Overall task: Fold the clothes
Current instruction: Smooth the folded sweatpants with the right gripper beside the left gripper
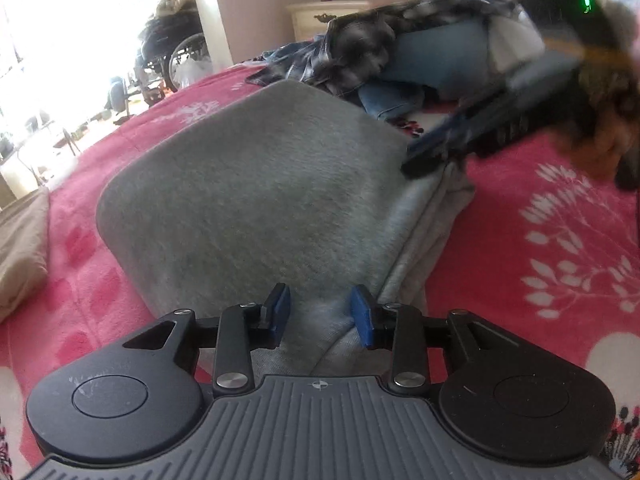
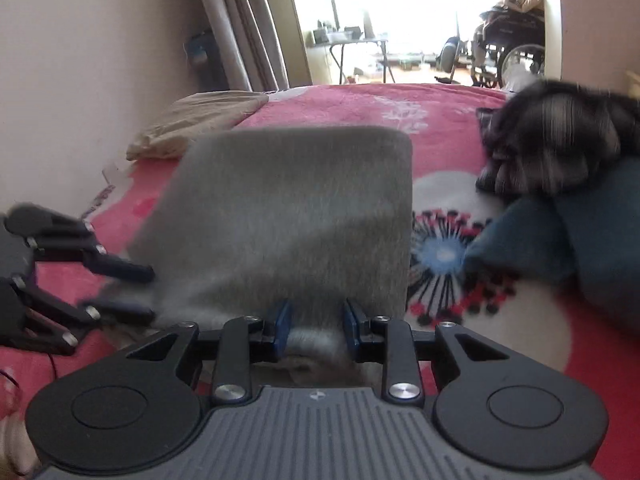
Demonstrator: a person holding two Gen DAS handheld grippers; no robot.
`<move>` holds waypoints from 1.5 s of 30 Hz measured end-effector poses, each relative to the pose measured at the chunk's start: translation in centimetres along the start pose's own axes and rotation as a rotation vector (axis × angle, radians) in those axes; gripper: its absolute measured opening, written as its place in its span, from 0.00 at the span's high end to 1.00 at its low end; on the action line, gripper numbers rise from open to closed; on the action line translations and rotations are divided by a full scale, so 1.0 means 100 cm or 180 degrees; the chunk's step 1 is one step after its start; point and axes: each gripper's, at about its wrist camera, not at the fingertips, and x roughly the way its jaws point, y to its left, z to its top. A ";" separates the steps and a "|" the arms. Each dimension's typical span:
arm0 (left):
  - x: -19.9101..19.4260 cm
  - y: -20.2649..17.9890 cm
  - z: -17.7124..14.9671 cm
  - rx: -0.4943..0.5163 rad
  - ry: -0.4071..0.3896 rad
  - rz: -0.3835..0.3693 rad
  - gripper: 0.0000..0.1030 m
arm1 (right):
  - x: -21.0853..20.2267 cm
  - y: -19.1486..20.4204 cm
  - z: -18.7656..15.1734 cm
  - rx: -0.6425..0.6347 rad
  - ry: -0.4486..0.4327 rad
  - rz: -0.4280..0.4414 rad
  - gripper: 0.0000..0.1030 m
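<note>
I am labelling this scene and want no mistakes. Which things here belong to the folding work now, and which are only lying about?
In the job:
- grey garment, folded on the pink blanket
- left gripper, at its near edge
- right gripper, grey cloth between its fingers

Lying about:
- plaid shirt
- blue jeans
- beige cloth
- wheelchair, in the background

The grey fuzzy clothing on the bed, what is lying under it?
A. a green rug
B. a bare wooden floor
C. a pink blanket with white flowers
C: the grey garment lies on a pink blanket printed with white leafy flowers, which spreads out around it in both wrist views.
</note>
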 end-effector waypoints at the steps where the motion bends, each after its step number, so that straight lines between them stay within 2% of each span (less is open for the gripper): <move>1: 0.001 0.001 0.001 -0.0065 0.0010 -0.0007 0.66 | -0.006 -0.001 0.009 0.0018 -0.0107 0.0028 0.71; 4: 0.000 -0.002 0.001 -0.0094 0.0009 0.0047 0.65 | -0.002 0.001 0.038 -0.0082 -0.0397 -0.0032 0.71; 6: -0.002 -0.005 -0.004 -0.0063 -0.0026 0.0098 0.63 | 0.022 0.000 0.052 -0.0152 -0.0442 -0.0091 0.71; 8: -0.002 -0.008 -0.008 -0.0047 -0.0071 0.0140 0.62 | 0.058 -0.012 0.059 -0.0085 -0.0324 -0.0127 0.71; 10: -0.003 -0.009 -0.012 -0.0042 -0.0122 0.0153 0.62 | 0.098 -0.032 0.059 0.0201 -0.0056 -0.0173 0.73; 12: -0.004 -0.008 -0.013 -0.0048 -0.0126 0.0158 0.62 | 0.107 -0.043 0.066 0.0496 -0.0043 -0.0146 0.72; 13: -0.003 -0.007 -0.012 -0.0061 -0.0115 0.0158 0.61 | 0.100 -0.040 0.074 0.0510 -0.0048 -0.0149 0.72; 15: -0.004 -0.006 -0.011 -0.0102 -0.0101 0.0178 0.59 | 0.079 -0.025 0.085 0.0289 -0.0239 -0.0090 0.72; 18: -0.007 -0.004 -0.011 -0.0159 -0.0077 0.0224 0.54 | 0.067 0.005 0.101 -0.0100 -0.0366 0.0225 0.72; 20: -0.007 -0.005 -0.012 -0.0173 -0.0081 0.0245 0.52 | 0.078 0.025 0.108 -0.0327 -0.0291 0.0451 0.72; 23: -0.006 -0.006 -0.013 -0.0157 -0.0100 0.0276 0.51 | 0.125 0.052 0.103 -0.0687 -0.0016 0.0562 0.73; 26: -0.005 -0.004 -0.014 -0.0178 -0.0116 0.0288 0.51 | 0.170 0.058 0.096 -0.0794 0.0192 0.0430 0.76; 29: -0.005 -0.001 -0.015 -0.0261 -0.0108 0.0254 0.50 | 0.151 0.066 0.114 -0.0721 0.0106 0.0463 0.75; 33: -0.005 0.000 -0.015 -0.0273 -0.0108 0.0235 0.49 | 0.139 0.092 0.120 -0.1039 0.0038 0.0932 0.76; 36: -0.004 0.002 -0.014 -0.0278 -0.0113 0.0274 0.49 | 0.185 0.119 0.110 -0.1384 0.0218 0.0752 0.75; 39: -0.004 0.009 -0.015 -0.0420 -0.0101 0.0224 0.49 | 0.222 0.118 0.123 -0.0998 0.0360 0.0807 0.63; 41: -0.006 0.011 -0.015 -0.0480 -0.0102 0.0184 0.48 | 0.218 0.115 0.133 -0.0858 0.0361 0.0778 0.64; 43: -0.010 0.015 -0.014 -0.0532 -0.0112 0.0136 0.48 | 0.190 0.097 0.139 -0.0581 0.0159 0.0777 0.64; 45: -0.017 0.028 -0.013 -0.0776 -0.0110 -0.0008 0.48 | 0.156 0.070 0.143 -0.0237 -0.0069 0.0771 0.61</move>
